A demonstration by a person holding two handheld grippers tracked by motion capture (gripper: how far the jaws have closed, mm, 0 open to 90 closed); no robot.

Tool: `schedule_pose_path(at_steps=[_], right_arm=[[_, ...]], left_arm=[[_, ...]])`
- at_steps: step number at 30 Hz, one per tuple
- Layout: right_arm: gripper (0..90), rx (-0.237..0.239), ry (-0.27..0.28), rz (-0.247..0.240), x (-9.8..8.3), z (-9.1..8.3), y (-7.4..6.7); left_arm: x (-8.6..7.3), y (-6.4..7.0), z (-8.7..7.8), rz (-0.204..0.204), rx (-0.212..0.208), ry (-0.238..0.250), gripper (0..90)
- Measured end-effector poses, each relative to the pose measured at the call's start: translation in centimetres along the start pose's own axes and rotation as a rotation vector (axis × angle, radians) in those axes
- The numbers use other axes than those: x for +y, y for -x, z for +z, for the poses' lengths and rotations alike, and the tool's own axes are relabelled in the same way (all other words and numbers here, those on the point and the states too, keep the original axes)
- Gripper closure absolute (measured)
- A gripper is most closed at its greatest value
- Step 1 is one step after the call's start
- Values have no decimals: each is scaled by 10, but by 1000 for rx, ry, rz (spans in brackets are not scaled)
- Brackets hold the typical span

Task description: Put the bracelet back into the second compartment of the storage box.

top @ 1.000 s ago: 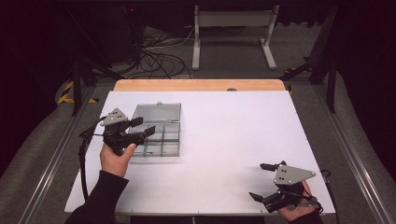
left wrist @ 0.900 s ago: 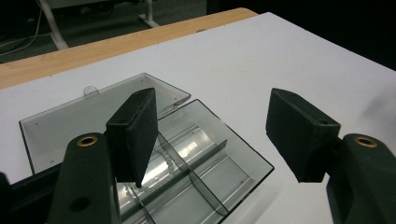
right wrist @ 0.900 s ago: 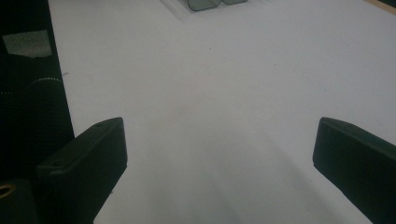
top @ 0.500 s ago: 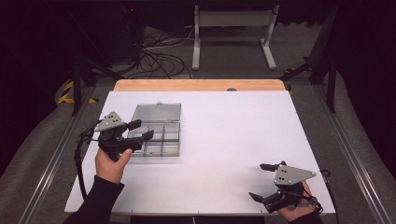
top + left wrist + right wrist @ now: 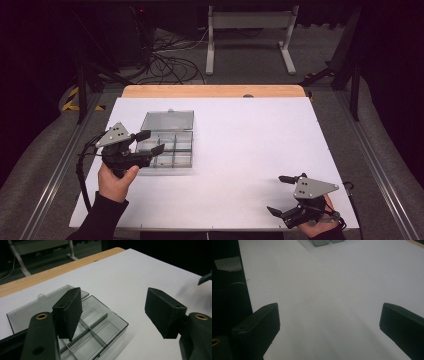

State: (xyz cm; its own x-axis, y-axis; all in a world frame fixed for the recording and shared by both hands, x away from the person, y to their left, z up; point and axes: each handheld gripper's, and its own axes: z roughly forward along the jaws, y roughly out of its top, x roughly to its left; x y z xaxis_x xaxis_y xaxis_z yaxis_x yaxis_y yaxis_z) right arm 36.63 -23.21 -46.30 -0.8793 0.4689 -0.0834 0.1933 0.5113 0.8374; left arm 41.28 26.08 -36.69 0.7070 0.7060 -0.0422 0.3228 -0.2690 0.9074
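You are drawing your left gripper back toward the left edge of the high view, jaws just opening wider with nothing between them, leaving the clear box lying lid-open at left centre, while your right gripper is hanging open at lower right.

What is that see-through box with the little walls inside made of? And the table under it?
The box looks like clear, smoky-tinted hard plastic: you can see the table through its glossy walls and open lid. The table has a matte white top, maybe laminate or painted board, with no shine. Its far edge looks like pale wood, going by its tan colour.
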Motion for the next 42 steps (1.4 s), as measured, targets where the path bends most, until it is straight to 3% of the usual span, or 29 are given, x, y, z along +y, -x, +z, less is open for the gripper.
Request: schedule_pose_path(at_steps=[3, 6, 14, 34, 42], right_arm=[[36, 1, -2, -1, 0, 0, -1], [36, 0, -1, -2, 0, 0, -1], [36, -1, -1, -1, 0, 0, -1], [34, 5, -1, -3, 0, 0, -1], [34, 7, 0, -7, 0, 0, -1]], left_arm=[[0, 4, -6, 34, -23, 17, 292], [-2, 6, -11, 32, -53, 33, 283], [-14, 16, -21, 73, -83, 46, 265], [-49, 27, -26, 79, -89, 5, 260], [-66, 26, -19, 101, -91, -5, 262]])
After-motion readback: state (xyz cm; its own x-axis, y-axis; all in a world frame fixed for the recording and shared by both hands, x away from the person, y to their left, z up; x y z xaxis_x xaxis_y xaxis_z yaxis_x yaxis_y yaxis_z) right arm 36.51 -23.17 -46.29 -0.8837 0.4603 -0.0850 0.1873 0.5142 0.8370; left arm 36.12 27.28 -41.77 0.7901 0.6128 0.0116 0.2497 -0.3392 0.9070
